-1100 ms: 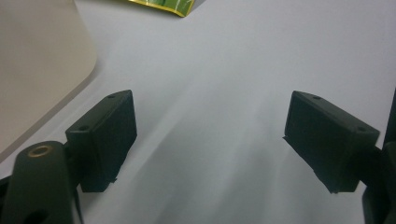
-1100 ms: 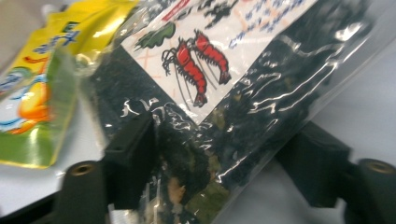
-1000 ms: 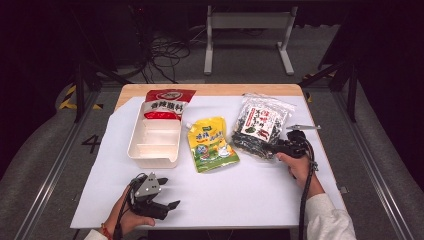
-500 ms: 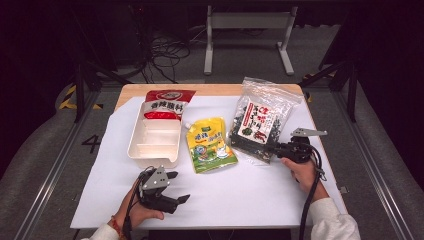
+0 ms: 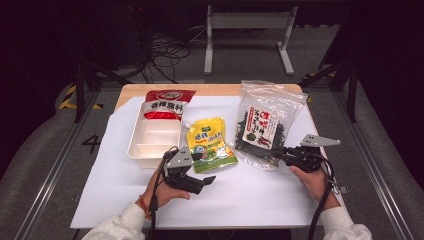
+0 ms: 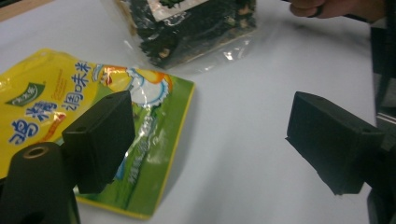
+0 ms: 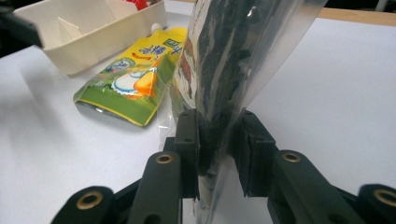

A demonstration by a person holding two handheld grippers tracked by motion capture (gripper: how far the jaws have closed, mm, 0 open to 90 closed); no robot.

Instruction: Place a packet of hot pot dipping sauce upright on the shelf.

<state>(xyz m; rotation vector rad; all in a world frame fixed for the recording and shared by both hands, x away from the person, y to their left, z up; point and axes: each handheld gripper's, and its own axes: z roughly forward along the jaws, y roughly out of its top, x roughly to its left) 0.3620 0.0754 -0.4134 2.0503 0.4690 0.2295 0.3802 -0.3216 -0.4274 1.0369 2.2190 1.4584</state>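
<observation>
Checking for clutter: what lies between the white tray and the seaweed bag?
In the high view, the yellow spouted pouch lies between the white tray and the seaweed bag, flat on the paper.

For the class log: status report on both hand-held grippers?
Right hand-held gripper shut on seaweed bag. Left hand-held gripper open beside yellow pouch. Nothing between.

Seaweed bag (image 5: 265,125) (clear), yellow pouch (image 5: 210,145) alongside

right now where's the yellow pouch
In the high view the yellow pouch lies flat mid-table, between the white divided tray on its left and the clear seaweed bag on its right, just ahead of the open left gripper.
</observation>
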